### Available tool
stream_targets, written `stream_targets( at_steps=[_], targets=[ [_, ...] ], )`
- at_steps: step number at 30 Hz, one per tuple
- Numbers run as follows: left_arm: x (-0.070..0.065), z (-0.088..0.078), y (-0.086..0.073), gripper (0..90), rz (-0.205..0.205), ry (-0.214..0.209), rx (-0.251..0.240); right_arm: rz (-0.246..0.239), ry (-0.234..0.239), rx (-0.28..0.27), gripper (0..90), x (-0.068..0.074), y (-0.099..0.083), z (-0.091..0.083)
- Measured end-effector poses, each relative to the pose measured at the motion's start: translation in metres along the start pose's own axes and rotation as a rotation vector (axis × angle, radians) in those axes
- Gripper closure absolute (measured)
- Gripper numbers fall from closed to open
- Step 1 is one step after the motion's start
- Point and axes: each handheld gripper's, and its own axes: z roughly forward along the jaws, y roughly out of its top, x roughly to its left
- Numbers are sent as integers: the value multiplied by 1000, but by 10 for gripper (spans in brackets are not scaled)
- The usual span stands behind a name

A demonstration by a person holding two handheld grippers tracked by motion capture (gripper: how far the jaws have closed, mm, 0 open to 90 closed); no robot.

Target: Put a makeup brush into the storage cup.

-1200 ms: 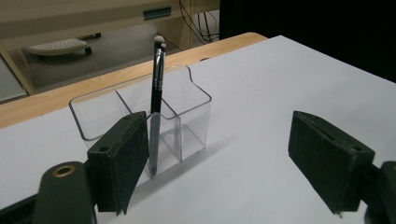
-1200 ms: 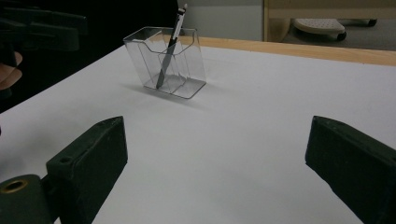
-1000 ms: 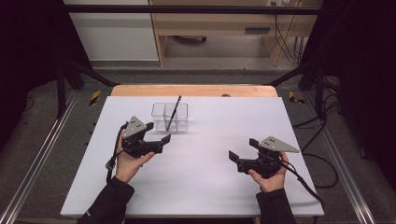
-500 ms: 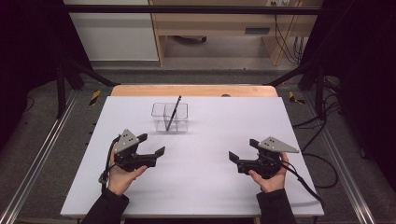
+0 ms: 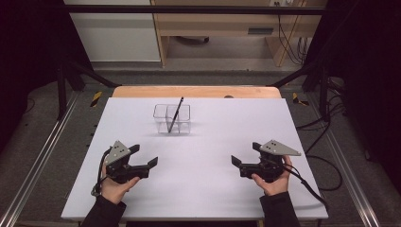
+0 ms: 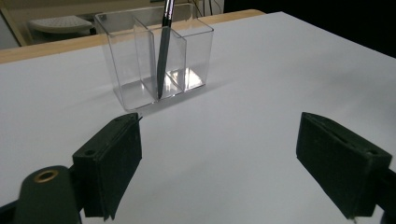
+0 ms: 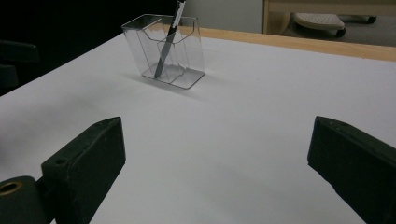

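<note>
Pen (image 5: 175, 114) leans in clear holder (image 5: 171, 118) at table's (image 5: 203, 198) far middle; high view: both grippers near edge, well apart from it, job prob. finished. Left gripper (image 6: 219, 163) view: jaws apart, just been opening, nothing between; pen tip seems in mid compartment. Right gripper (image 7: 219, 168) view: jaws wide, empty. Next: none, just rest.
</note>
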Motion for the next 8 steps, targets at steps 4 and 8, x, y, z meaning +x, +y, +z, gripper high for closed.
stream_targets(
  at_steps=[4,8],
  targets=[
    [3,0,-4,134,-10,16,5,0,-3,2,53,1,-1,1],
    [5,1,-7,132,-4,31,12,9,-4,-6,62,-2,-2,-1]
  ],
)
